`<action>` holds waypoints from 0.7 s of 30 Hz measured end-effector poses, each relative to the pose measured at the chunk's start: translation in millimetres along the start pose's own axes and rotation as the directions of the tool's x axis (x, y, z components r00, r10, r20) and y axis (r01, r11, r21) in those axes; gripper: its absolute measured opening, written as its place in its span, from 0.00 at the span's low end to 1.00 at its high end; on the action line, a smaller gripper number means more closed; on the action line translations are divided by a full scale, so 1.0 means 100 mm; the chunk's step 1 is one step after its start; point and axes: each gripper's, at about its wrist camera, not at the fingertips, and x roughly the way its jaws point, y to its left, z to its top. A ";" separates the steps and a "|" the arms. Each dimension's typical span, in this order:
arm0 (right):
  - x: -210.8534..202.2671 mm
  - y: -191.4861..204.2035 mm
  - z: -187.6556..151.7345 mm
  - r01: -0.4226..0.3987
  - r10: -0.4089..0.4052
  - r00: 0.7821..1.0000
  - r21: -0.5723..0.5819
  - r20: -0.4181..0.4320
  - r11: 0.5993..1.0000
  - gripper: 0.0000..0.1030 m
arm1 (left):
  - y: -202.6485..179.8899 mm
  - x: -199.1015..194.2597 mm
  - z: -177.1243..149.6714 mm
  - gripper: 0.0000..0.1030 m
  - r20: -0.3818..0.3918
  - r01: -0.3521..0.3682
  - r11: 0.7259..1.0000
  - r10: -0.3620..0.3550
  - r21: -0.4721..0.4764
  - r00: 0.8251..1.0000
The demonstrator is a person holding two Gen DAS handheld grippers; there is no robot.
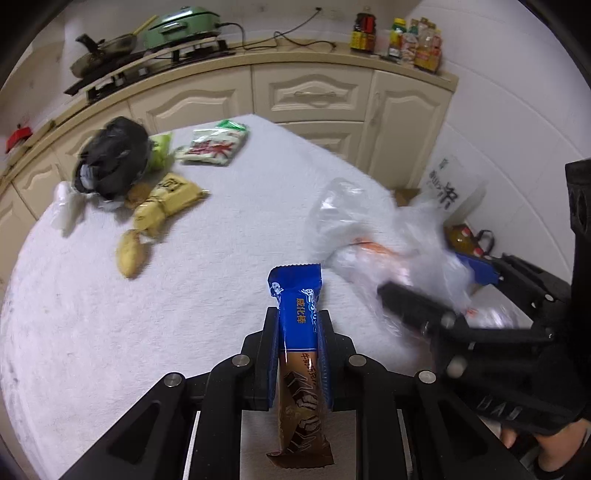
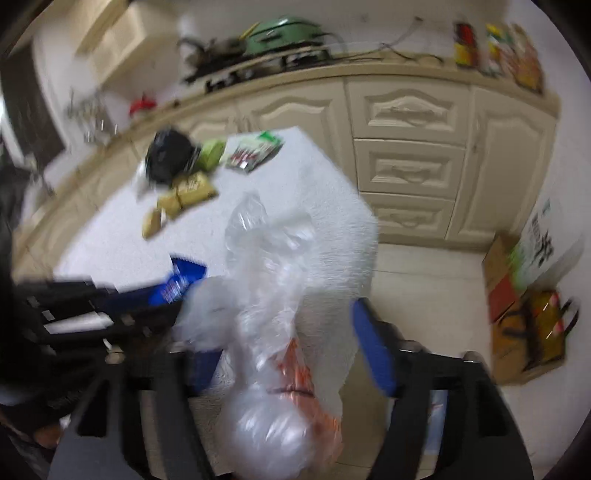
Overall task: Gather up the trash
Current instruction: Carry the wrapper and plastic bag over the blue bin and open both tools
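Observation:
My left gripper [image 1: 297, 325] is shut on a blue and brown snack bar wrapper [image 1: 299, 354] and holds it upright above the white tablecloth [image 1: 221, 258]. The wrapper also shows at the left of the right wrist view [image 2: 181, 282]. A clear plastic bag [image 1: 373, 236] hangs at the table's right edge. In the right wrist view the bag [image 2: 273, 302] lies between the spread blue-padded fingers [image 2: 373, 350] of my right gripper [image 2: 288, 354], and the bag hides whether the jaws pinch it. More trash lies far left: yellow packets [image 1: 166, 203], a black bag [image 1: 110, 158], a red-and-white packet [image 1: 214, 144].
Cream kitchen cabinets [image 1: 314, 96] stand behind the table, with a stove, a pan and a green cooker [image 1: 184, 26] on the counter and bottles [image 1: 402, 40] at the right. Cardboard boxes and bags [image 2: 528, 295] sit on the floor at the right.

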 end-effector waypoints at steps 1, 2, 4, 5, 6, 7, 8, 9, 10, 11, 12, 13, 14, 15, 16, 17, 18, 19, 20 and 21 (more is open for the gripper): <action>0.03 0.02 -0.02 -0.003 0.003 1.000 -0.018 -0.009 1.000 0.68 | 0.04 -0.01 0.00 0.14 0.005 -0.002 1.000 0.002 -0.005 1.000; 0.06 0.07 -0.04 0.012 -0.012 1.000 -0.041 -0.016 0.999 0.69 | 0.06 -0.01 -0.01 0.14 0.004 -0.009 1.000 0.009 -0.014 1.000; 0.10 0.19 -0.06 0.086 -0.088 0.996 -0.118 -0.010 0.989 0.68 | 0.11 0.00 -0.02 0.14 0.000 0.002 1.000 -0.002 -0.022 1.000; 0.09 0.21 -0.06 0.098 -0.099 0.995 -0.133 0.002 0.986 0.67 | 0.13 0.01 -0.03 0.14 -0.001 -0.002 1.000 0.002 -0.025 1.000; 0.08 0.22 -0.05 0.106 -0.106 0.994 -0.135 0.010 0.985 0.52 | 0.14 0.02 -0.04 0.14 -0.002 -0.007 1.000 0.007 -0.021 1.000; 0.06 0.19 -0.04 0.104 -0.103 0.995 -0.129 0.015 0.986 0.32 | 0.14 0.01 -0.06 0.14 -0.002 -0.007 1.000 0.007 -0.018 1.000; 0.03 0.13 -0.02 0.096 -0.094 0.995 -0.102 0.019 0.990 0.32 | 0.13 0.01 -0.07 0.14 -0.004 0.001 1.000 -0.002 -0.015 1.000; 0.01 0.05 -0.02 0.055 -0.054 0.998 -0.063 0.016 0.997 0.31 | 0.11 0.01 -0.06 0.14 -0.006 0.010 1.000 -0.011 -0.012 1.000; 0.01 -0.02 -0.02 0.027 -0.026 1.000 -0.030 0.014 0.999 0.30 | 0.09 0.00 -0.06 0.14 -0.004 0.021 1.000 -0.021 -0.010 1.000; 0.01 -0.08 -0.03 0.000 0.000 1.000 0.002 0.020 1.000 0.29 | 0.07 -0.02 -0.05 0.14 0.001 0.032 0.999 -0.032 -0.009 0.999; -0.01 -0.16 -0.04 -0.030 0.029 0.999 0.036 0.023 0.999 0.29 | 0.05 -0.06 -0.05 0.14 0.004 0.038 0.999 -0.038 -0.006 0.999; -0.03 -0.23 -0.05 -0.066 0.064 0.997 0.074 0.035 0.995 0.29 | 0.01 -0.08 -0.03 0.14 0.010 0.041 0.999 -0.041 0.000 0.999; -0.05 -0.30 -0.07 -0.103 0.099 0.994 0.113 0.045 0.988 0.29 | -0.03 -0.10 -0.02 0.14 0.017 0.044 0.999 -0.044 0.009 0.999; -0.08 -0.40 -0.10 -0.148 0.140 0.988 0.157 0.058 0.976 0.29 | -0.08 -0.10 0.01 0.14 0.019 0.047 0.999 -0.048 0.017 0.999; -0.11 -0.45 -0.12 -0.173 0.162 0.984 0.184 0.075 0.968 0.29 | -0.15 -0.11 0.03 0.14 0.021 0.056 0.998 -0.057 0.026 0.998; -0.14 -0.53 -0.15 -0.198 0.183 0.979 0.213 0.091 0.957 0.29 | -0.19 -0.10 0.05 0.14 0.022 0.061 0.998 -0.062 0.031 0.998; -0.16 -0.60 -0.18 -0.223 0.203 0.974 0.242 0.103 0.944 0.29 | -0.25 -0.09 0.08 0.14 0.020 0.065 0.997 -0.066 0.039 0.998; -0.20 -0.71 -0.23 -0.253 0.226 0.966 0.276 0.129 0.927 0.29 | -0.34 -0.07 0.10 0.14 0.018 0.073 0.996 -0.074 0.051 0.997; -0.24 -0.80 -0.28 -0.277 0.243 0.959 0.302 0.147 0.912 0.29 | -0.40 -0.05 0.13 0.14 0.016 0.079 0.995 -0.080 0.057 0.997; -0.27 -0.88 -0.32 -0.292 0.252 0.954 0.319 0.161 0.902 0.29 | -0.50 -0.03 0.17 0.14 0.011 0.089 0.994 -0.090 0.068 0.996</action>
